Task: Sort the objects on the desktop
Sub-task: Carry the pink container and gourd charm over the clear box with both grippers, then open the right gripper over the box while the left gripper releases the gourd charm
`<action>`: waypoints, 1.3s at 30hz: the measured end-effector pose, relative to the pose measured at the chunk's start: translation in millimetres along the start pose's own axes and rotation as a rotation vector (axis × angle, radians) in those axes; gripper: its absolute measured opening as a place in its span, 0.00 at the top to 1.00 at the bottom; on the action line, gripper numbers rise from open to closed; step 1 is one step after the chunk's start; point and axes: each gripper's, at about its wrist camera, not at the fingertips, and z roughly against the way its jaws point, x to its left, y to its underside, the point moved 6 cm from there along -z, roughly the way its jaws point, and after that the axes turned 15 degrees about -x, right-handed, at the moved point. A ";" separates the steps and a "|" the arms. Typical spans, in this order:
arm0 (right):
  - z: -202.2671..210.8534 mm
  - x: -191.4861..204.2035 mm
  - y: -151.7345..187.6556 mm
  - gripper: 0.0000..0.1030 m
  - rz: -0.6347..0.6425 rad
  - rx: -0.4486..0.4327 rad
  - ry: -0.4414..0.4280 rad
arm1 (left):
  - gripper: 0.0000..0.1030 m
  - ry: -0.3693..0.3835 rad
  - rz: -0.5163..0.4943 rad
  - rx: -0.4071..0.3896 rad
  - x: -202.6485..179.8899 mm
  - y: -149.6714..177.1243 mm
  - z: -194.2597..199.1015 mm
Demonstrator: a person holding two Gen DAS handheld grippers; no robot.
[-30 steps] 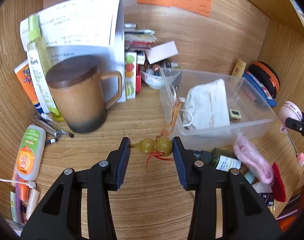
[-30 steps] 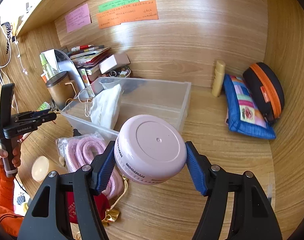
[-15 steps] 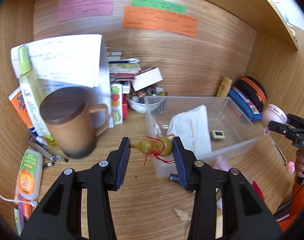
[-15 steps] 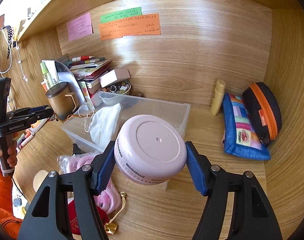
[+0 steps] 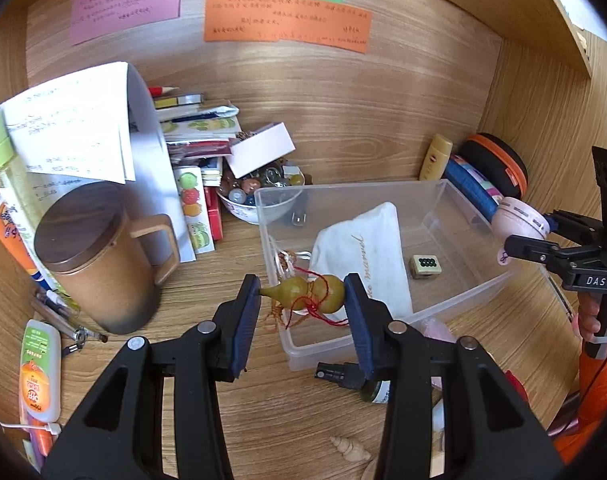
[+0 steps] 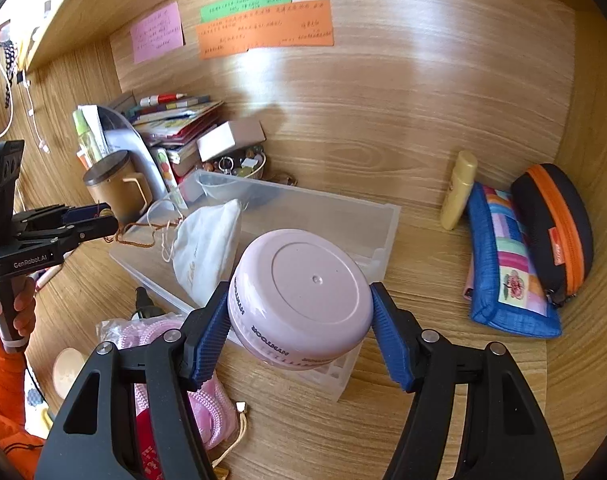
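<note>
Gourd charm (image 5: 303, 294) clamped end to end in the left gripper (image 5: 302, 300), above the near-left corner of the clear bin (image 5: 471, 296).
Inside the bin lie a white pouch (image 5: 363, 252) and a die (image 5: 424, 267); a lidded brown mug (image 5: 99, 256) stands left. The right gripper (image 6: 299, 334), held level over the bin's near right edge, squeezes a pink jar (image 6: 303, 300). The jar hides the bin's near wall; its upside-down label is hard to read.

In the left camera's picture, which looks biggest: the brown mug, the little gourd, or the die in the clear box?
1. Brown mug
2. Gourd, though nearness to the camera enlarges it
3. Die
</note>
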 end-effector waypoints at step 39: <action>-73.2 20.7 21.8 0.39 0.088 0.210 -0.024 | 0.59 0.117 -0.056 0.129 -24.4 13.7 -54.6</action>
